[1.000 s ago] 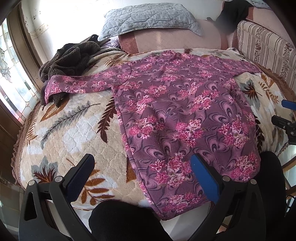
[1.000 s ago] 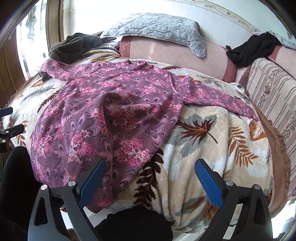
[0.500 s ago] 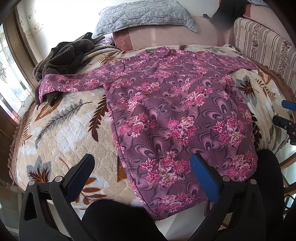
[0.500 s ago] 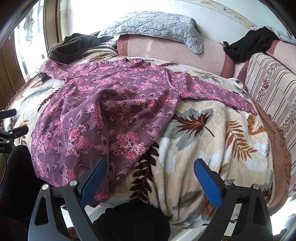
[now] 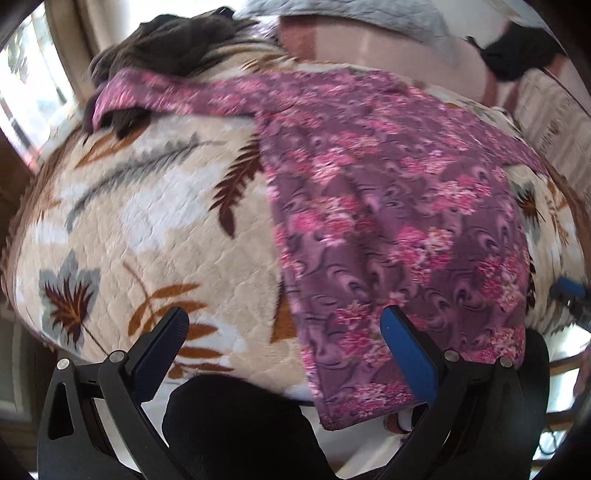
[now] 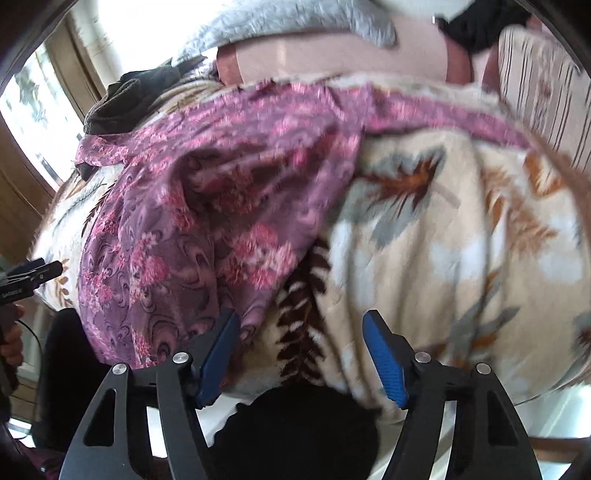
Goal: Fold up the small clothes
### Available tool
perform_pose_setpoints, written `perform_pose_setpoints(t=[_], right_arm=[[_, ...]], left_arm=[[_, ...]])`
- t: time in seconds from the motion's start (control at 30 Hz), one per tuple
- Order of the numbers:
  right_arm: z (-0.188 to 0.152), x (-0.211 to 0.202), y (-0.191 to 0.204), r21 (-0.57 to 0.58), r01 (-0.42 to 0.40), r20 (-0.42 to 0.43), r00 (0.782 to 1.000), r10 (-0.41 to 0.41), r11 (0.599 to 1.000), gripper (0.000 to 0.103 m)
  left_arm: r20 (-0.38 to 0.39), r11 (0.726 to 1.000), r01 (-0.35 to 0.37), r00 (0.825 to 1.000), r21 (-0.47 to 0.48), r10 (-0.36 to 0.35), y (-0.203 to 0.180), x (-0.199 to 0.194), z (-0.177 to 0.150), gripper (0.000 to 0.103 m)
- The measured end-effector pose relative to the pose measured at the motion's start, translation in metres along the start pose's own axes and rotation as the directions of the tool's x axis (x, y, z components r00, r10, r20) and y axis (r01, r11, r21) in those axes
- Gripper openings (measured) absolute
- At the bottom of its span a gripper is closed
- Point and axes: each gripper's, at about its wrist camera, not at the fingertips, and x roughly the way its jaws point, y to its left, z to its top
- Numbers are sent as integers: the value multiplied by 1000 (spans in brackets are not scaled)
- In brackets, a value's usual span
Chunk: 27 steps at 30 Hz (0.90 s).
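A purple top with pink flowers (image 5: 388,206) lies spread on a leaf-print blanket (image 5: 155,221), sleeves out to both sides. My left gripper (image 5: 284,321) is open just above the top's near left hem; the hem edge runs between its fingers. In the right wrist view the top (image 6: 207,206) is rumpled, with its near right corner beside the left finger. My right gripper (image 6: 301,325) hovers over that corner and the blanket (image 6: 461,229). Its jaws are closing, with the cloth's edge and the blanket between them and no pad pressing.
A dark brown garment (image 5: 177,48) is heaped at the back left by the window (image 5: 22,74). A grey quilted pillow (image 6: 295,22), a black garment (image 5: 517,55) and a striped cushion (image 6: 546,85) are at the back. A person's dark-clad knee (image 5: 236,424) is below the grippers.
Both grippers have dropped closer to the top's near hem, and the views have rolled and blurred. The right gripper's fingers stand closer together than before.
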Motion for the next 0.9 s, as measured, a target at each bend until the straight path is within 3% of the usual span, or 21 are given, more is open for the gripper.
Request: perform_pose_setpoints(t=[0.1,0.3,0.37,0.43,0.5,0.53,0.57,0.67,0.73,0.9], right_arm=[[-3,17,4,16,-47,-45,998,47,999,63],[-3,39,16,33,-121,-85,989,123,992,51],[-3,43,19,33,-148,-91,984,151,988,41],[-3,46,23,30,-163,-97,982,165,986,29],[-3,47,26,37,-174,-90,980,177,984,22],[-3,48,24,50,-190,-84,977,193,981,5],[-3,47,21,68,-200,-75,976,205,977,4],[-5,35,7,124,-237,-29,970,242,964,3],[-6,16,-5,136,-238,17,971,238,962,3],[-7,-38,-69,215,-133,136,985,105,968,3]], left_arm=[[-62,998,51,997,-45,-54,3,10,-5,103],[-159,991,133,978,-4,-132,-23,28,-15,103],[-198,984,176,964,-26,-178,-27,36,-16,92],[-264,973,215,937,-77,-228,-27,48,-18,62],[-259,978,184,944,-93,-203,-24,48,-18,48],[-252,979,183,947,-93,-201,-21,45,-17,23],[-244,980,178,950,-89,-195,-18,42,-16,7],[-232,953,243,931,-181,-282,6,35,-15,4],[-209,952,238,938,-195,-277,19,23,-13,4],[-190,955,239,944,-178,-271,36,7,-11,4]])
